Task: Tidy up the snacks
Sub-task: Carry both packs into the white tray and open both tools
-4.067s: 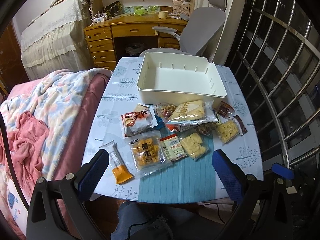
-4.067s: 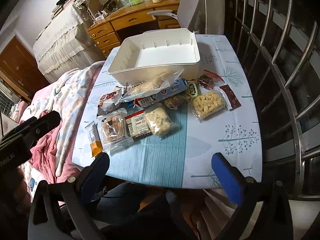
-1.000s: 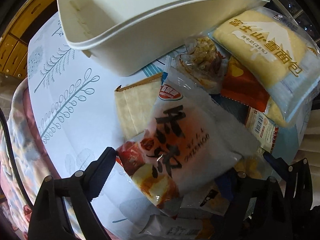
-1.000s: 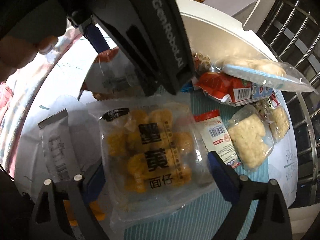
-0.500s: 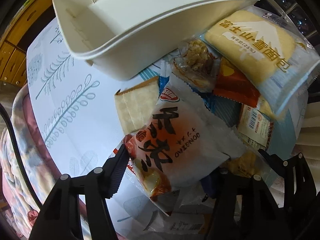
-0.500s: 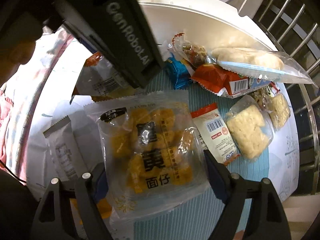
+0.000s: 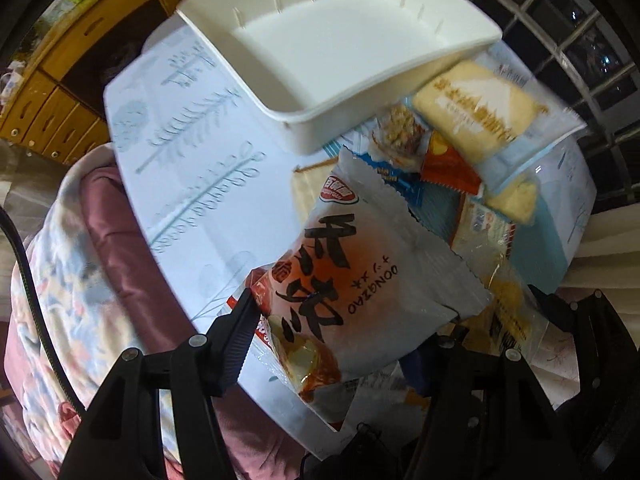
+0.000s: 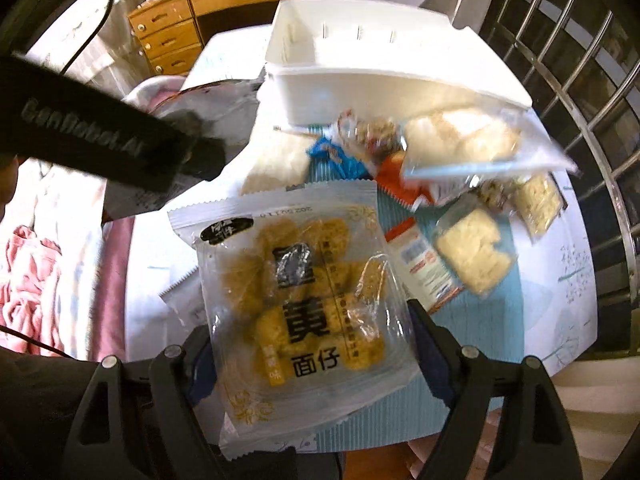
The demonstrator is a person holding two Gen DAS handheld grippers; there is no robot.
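My left gripper (image 7: 340,344) is shut on a white and red bread packet (image 7: 356,280) and holds it above the table, short of the empty white bin (image 7: 332,52). My right gripper (image 8: 308,344) is shut on a clear packet of yellow egg-yolk snacks (image 8: 304,284), lifted off the table. The bin also shows in the right wrist view (image 8: 380,60), straight ahead. The left gripper's body (image 8: 100,148) crosses the right wrist view at the left.
Several more snack packets lie on the table in front of the bin: a large yellow bread pack (image 7: 476,116), an orange packet (image 7: 448,164), biscuit packs (image 8: 476,252). A bed with pink blankets (image 7: 60,260) lies left, a window grille (image 8: 580,80) right, a wooden desk (image 8: 176,20) behind.
Both grippers have closed on their packets and lifted them off the table. Both views have pulled back and up, so the bin's inside shows more.
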